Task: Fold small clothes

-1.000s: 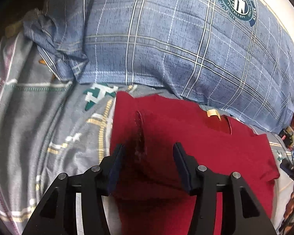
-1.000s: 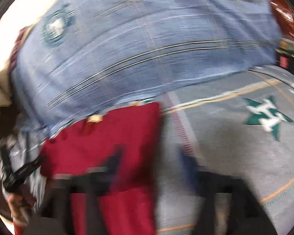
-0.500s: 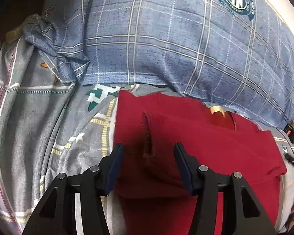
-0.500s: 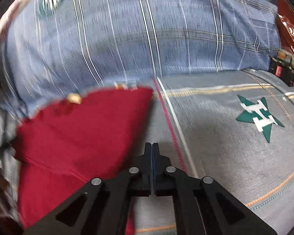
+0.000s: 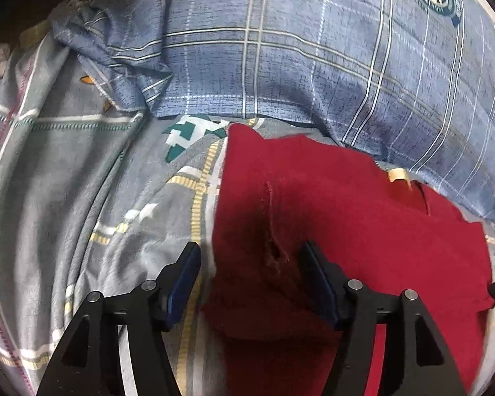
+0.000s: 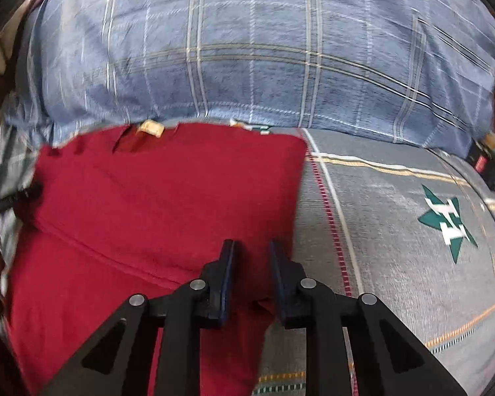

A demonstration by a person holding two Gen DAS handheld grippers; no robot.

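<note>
My left gripper (image 5: 249, 257) was spread wide, its blue-padded fingers (image 5: 184, 277) straddling the left edge of the red shirt (image 5: 346, 231) without closing on it; one finger sat over the bedsheet (image 5: 66, 181), the other over the red cloth, and between them ran a frayed-looking sleeve hem (image 5: 274, 231). I could not tell whether the pads touched the fabric. My right gripper (image 6: 250, 254) stood only narrowly parted, with a slim gap between the pads, over the shirt's right edge (image 6: 293, 204); nothing was pinched in it that I could see.

The shirt lay flat on the grey patterned sheet (image 6: 396, 247), partly folded, with one layer turned across the body. Its neck end, marked by a pale collar label (image 6: 151, 128), pointed away from me toward the blue plaid pillow (image 6: 247, 49), so its long axis ran from the grippers toward that pillow. The top edge lay just beside the pillow's lower border. A green star print (image 6: 447, 221) showed on the sheet well to the right.
</note>
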